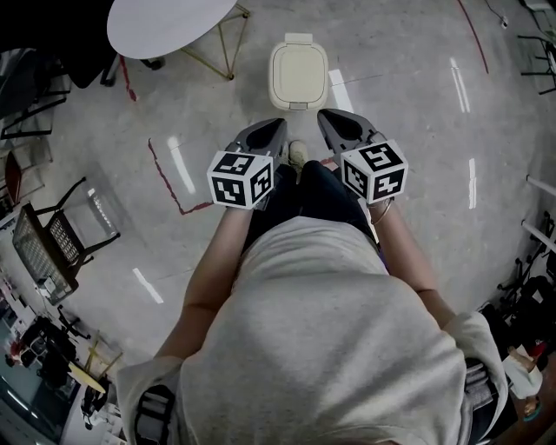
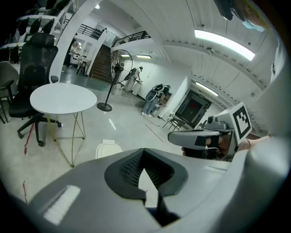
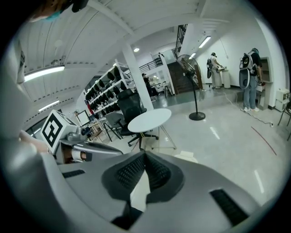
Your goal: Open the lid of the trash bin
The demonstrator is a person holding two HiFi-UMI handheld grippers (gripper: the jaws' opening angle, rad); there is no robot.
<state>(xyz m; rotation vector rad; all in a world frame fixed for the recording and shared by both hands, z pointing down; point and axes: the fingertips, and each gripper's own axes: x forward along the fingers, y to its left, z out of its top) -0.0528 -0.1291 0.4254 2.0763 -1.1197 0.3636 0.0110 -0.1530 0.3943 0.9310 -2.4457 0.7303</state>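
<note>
Two tools: the left tool [image 1: 271,130] and right tool [image 1: 330,122] are held side by side in front of the person. Both point toward 12 o'clock and are clear of each other and of the bin.
Left tool: the jaws meet at the tips with nothing between them. Only floor shows through the small gap behind the tips.
Right tool: the same, with the tips together and nothing held.
Bin [image 1: 298,74]: a cream bin standing on the floor at 12 o'clock from the tools, just beyond the shoe [image 1: 298,155]. From each tool's own view it sits low behind the jaws and is partly hidden.
Lid: lying flat on the bin, closed. A tab at the far edge looks like the hinge side. The small piece at the near edge could be a lip or a pedal, but it is too small to tell.
Around: a round table [image 1: 169,26] stands at 10 o'clock from the bin, and red tape lines [image 1: 165,178] cross the floor at 8 o'clock from it.
Done: nothing on the lid itself. At most, the person has lined up facing the bin.
Left: all of the task, by my reading. A tool has to reach the near edge and raise the lid back on its hinge.
</note>
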